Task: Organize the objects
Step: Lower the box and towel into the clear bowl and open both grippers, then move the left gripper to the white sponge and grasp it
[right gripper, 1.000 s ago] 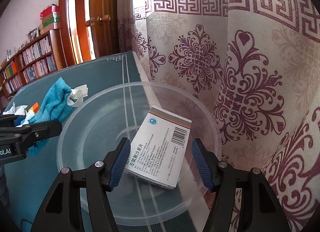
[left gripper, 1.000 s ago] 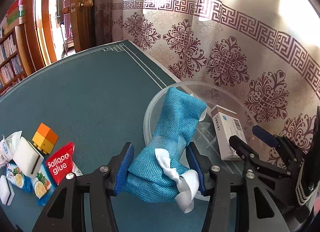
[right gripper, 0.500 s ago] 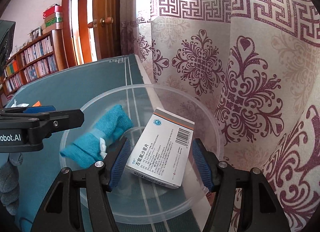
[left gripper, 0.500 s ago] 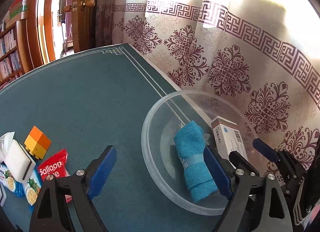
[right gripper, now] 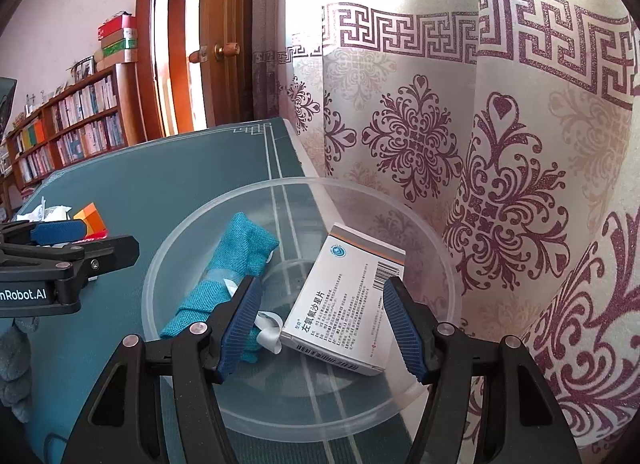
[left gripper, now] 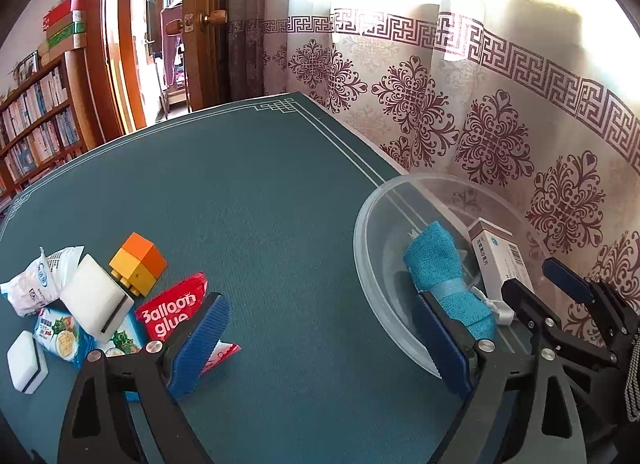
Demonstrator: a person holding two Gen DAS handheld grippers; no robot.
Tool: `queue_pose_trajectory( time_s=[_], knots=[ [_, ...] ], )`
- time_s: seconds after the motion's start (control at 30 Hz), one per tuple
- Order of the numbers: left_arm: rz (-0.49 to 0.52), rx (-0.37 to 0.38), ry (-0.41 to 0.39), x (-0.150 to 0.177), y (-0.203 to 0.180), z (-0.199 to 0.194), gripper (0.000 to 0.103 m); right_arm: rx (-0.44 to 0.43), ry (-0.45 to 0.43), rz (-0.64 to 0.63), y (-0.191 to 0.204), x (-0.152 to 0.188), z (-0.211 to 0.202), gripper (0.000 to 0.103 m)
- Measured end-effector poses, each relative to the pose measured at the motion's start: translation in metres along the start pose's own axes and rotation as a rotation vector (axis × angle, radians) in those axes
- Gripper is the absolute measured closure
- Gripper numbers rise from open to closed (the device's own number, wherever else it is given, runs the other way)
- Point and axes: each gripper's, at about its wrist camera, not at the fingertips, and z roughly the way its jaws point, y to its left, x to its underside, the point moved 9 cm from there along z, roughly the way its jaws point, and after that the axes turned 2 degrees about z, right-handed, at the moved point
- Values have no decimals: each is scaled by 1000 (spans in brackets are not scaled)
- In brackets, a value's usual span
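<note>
A clear plastic bowl (left gripper: pixel 372 240) (right gripper: pixel 168 264) stands at the table's right edge by the curtain. In it lie a rolled blue cloth pouch (left gripper: pixel 444 272) (right gripper: pixel 232 260) with a white ribbon and a white medicine box (left gripper: pixel 498 260) (right gripper: pixel 348 300). My left gripper (left gripper: pixel 320 344) is open and empty, left of the bowl, above the table. My right gripper (right gripper: pixel 320 328) is open and empty, hovering over the bowl's near side above the box. It also shows in the left wrist view (left gripper: pixel 552 296).
On the teal table at the left lie an orange-yellow block (left gripper: pixel 138 266), a red Balloon glue packet (left gripper: pixel 172 312), two white erasers (left gripper: pixel 96 298), a blue snack packet (left gripper: pixel 60 338) and a white sachet (left gripper: pixel 36 280). A patterned curtain (right gripper: pixel 500 184) hangs right behind the bowl.
My left gripper opened and let the blue pouch drop into the bowl, then drew back to the left. The right gripper stayed over the bowl.
</note>
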Motion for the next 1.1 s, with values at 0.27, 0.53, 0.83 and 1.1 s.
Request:
queue_pose_trajectory(
  time_s=[0.27, 0.53, 0.83, 1.1],
  knots=[
    [-35, -45, -16, 9, 27, -11, 6, -26, -21, -12, 15, -1, -8, 38],
    [-51, -90, -18, 21, 55, -18, 6, -44, -22, -33, 30, 3, -13, 37],
    [-104, -117, -25, 34, 90, -31, 6, -74, -47, -91, 60, 7, -23, 37],
    [-170, -173, -22, 47, 131, -41, 5, -115, -39, -140, 88, 14, -25, 33]
  ],
)
